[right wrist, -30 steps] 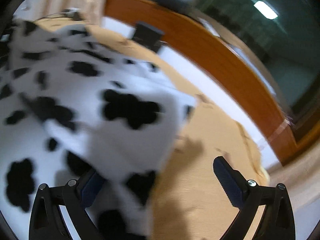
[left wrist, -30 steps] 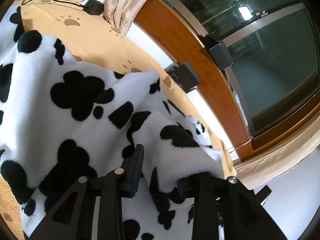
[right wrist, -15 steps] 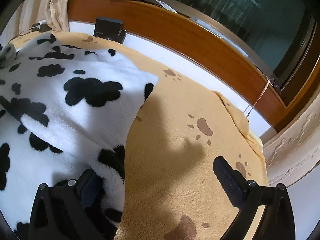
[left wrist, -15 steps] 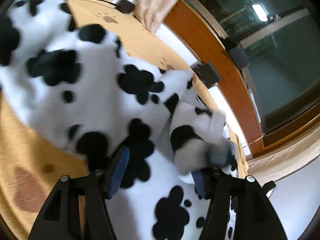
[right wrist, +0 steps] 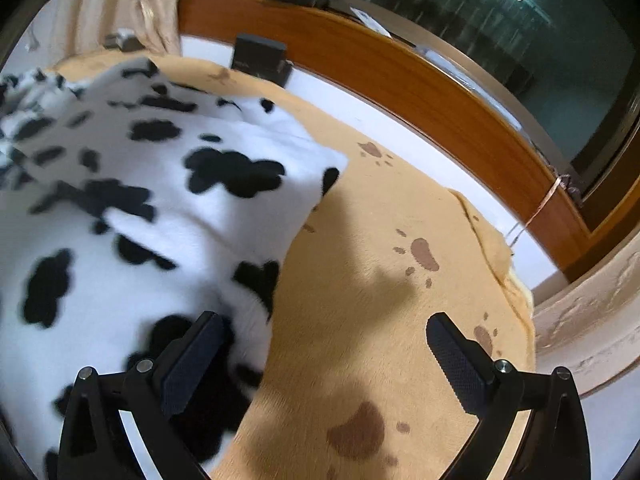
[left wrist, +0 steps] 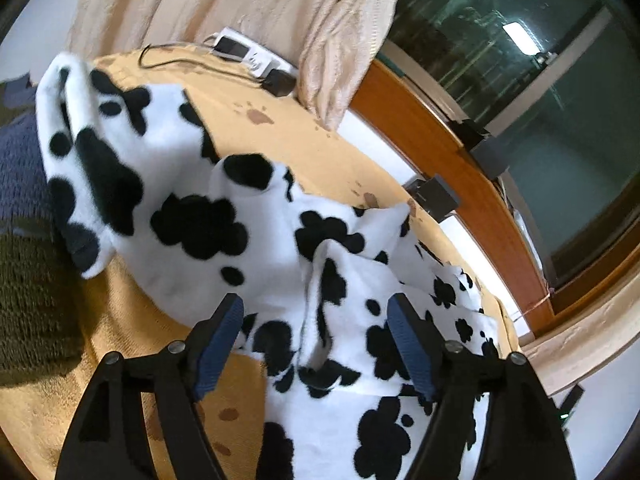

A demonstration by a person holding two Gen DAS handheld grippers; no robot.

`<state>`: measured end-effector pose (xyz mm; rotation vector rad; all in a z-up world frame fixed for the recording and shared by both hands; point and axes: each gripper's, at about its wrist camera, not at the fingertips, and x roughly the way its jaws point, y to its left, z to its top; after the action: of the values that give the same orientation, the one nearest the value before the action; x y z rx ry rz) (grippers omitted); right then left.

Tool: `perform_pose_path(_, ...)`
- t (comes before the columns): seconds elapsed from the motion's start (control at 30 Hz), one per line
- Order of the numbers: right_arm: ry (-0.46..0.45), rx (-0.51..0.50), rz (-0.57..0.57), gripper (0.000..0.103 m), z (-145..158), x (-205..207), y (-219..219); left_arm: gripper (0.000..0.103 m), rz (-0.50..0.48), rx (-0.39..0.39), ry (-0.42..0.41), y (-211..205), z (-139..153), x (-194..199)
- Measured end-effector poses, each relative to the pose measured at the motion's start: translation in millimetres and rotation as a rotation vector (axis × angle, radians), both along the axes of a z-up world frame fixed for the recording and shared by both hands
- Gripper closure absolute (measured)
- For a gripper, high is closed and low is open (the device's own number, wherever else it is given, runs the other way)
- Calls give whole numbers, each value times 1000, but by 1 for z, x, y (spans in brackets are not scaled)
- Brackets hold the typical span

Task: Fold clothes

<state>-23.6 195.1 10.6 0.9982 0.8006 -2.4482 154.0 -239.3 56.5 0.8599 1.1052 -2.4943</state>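
Observation:
A white fleece garment with black cow spots [left wrist: 256,220] lies spread on a tan paw-print blanket [left wrist: 328,160]. In the left wrist view a folded ridge of it [left wrist: 340,300] runs between my fingers. My left gripper [left wrist: 316,340] is open just above the fleece and holds nothing. In the right wrist view the garment [right wrist: 160,200] covers the left half and its edge [right wrist: 276,280] ends beside my left finger. My right gripper [right wrist: 320,352] is open over the bare blanket [right wrist: 380,280], empty.
A wooden window ledge [left wrist: 460,168] with dark glass runs along the back right. A cream curtain [left wrist: 320,40] hangs behind. A power strip with cable [left wrist: 248,56] lies on the blanket's far edge. Small black boxes [right wrist: 260,56] sit on the sill. Dark knit fabric [left wrist: 24,240] lies left.
My left gripper let go of the fleece fold, opened and pulled back and up; the fold now lies on the garment. My right gripper stayed open and shifted slightly back.

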Motion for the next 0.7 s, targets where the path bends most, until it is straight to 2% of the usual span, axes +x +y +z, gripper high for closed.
perform_pose_path(0.13, -62, -210, 28, 0, 29, 6, 9, 24, -61, 2, 14, 13, 6, -22)
perform_pose_path(0.27, -132, -378, 74, 0, 45, -2, -16, 23, -171, -18, 17, 34, 10, -57)
perform_pose_path(0.33, -140, -377, 96, 0, 42, -6, -42, 22, -254, -14, 19, 47, 8, -77)
perform_pose_path(0.5, -181, -295, 135, 0, 15, -12, -96, 22, -280, -81, -108, 60, -16, -114)
perform_pose_path(0.6, -212, -231, 122, 0, -10, -17, -112, 21, -290, -162, -134, 67, -21, -120)
perform_pose_path(0.7, -274, -231, 93, 0, -27, -28, -107, 18, -315, -259, -157, 77, -21, -124)
